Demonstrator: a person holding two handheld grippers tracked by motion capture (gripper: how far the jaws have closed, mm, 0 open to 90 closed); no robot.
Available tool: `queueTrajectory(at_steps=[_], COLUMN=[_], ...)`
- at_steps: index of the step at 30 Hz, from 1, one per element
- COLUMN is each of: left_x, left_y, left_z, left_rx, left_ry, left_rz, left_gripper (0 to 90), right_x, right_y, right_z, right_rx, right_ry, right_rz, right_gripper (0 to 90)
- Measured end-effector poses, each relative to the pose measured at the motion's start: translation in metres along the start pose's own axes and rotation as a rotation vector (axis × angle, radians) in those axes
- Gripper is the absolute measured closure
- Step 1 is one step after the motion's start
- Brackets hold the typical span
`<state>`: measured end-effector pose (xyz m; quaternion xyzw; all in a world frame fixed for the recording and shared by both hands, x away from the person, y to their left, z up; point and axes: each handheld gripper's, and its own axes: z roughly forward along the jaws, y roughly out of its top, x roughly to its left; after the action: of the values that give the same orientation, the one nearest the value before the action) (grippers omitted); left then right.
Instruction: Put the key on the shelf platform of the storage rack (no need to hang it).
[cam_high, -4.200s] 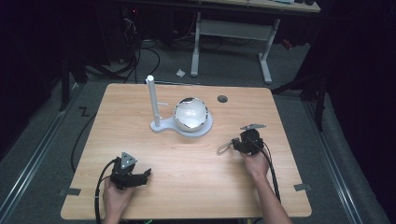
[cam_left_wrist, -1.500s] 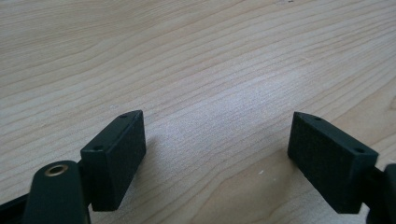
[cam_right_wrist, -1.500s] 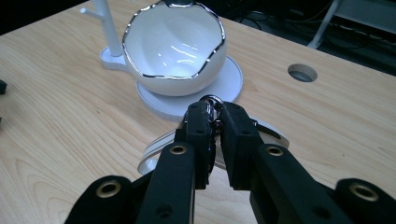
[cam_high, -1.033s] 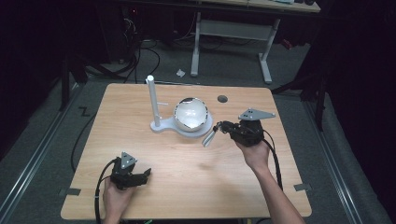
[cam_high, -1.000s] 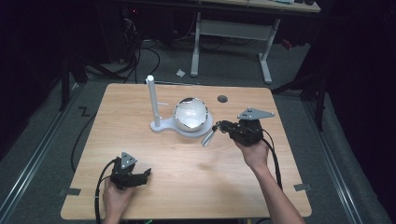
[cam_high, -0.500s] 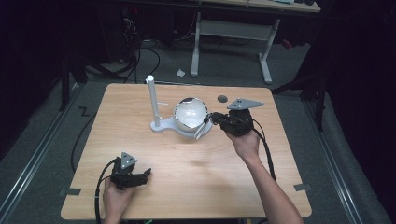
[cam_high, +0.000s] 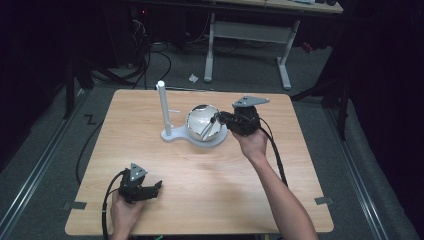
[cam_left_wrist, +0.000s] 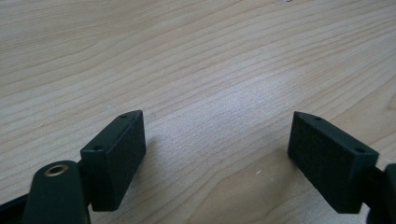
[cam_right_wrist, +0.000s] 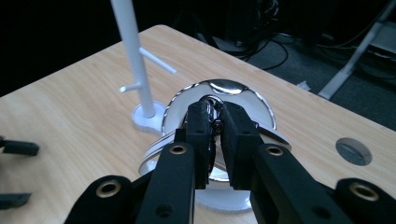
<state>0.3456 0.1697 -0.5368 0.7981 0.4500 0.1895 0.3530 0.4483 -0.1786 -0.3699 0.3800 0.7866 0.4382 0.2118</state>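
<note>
Dark room, cables and desk legs on the floor behind; in the middle a pale wooden table (cam_high: 280, 190). Landmark: shiny metal bowl (cam_high: 199, 120) on the round foot of a white stand (cam_high: 163, 107), post just left of the bowl in the high view. Right gripper (cam_high: 218, 118) at the bowl's right rim, jaws clamped on a small shiny metal piece (cam_right_wrist: 215, 125) that hangs right over the bowl's mouth; too small and too mirrored to name. Left gripper (cam_high: 157, 187) well apart from the bowl, low by the near edge, jaws spread wide with bare wood between them (cam_left_wrist: 217, 154). Step in hand, as a judgement: lowering the piece into the bowl. To do it well: keep the grip firm until the piece is below the rim; come down slowly over the bowl's centre, not its edge; avoid nudging the rim, since the bowl looks tilted on the foot and might rock or slide; stay clear of the post's side pegs beyond the bowl; open only once the piece rests inside, then lift straight away.
</note>
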Motion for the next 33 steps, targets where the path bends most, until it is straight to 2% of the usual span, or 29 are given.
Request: queueTrajectory(at_steps=[6,19,33], left_x=[0.000,0.000,0.000], left_y=[0.000,0.000,0.000], left_z=[0.000,0.000,0.000], left_rx=[0.000,0.000,0.000], left_ry=[-0.001,-0.001,-0.001], left_rz=[0.001,0.002,0.001], left_gripper=[19.7,19.7,19.7], right_x=[-0.002,-0.004,0.000], right_y=[0.006,0.011,0.008], right_z=[0.014,0.046,0.067], right_rx=[0.011,0.043,0.084], right_ry=[-0.043,-0.078,-0.078], right_rz=[0.001,0.021,0.017], right_gripper=[82.3,82.2,82.1])
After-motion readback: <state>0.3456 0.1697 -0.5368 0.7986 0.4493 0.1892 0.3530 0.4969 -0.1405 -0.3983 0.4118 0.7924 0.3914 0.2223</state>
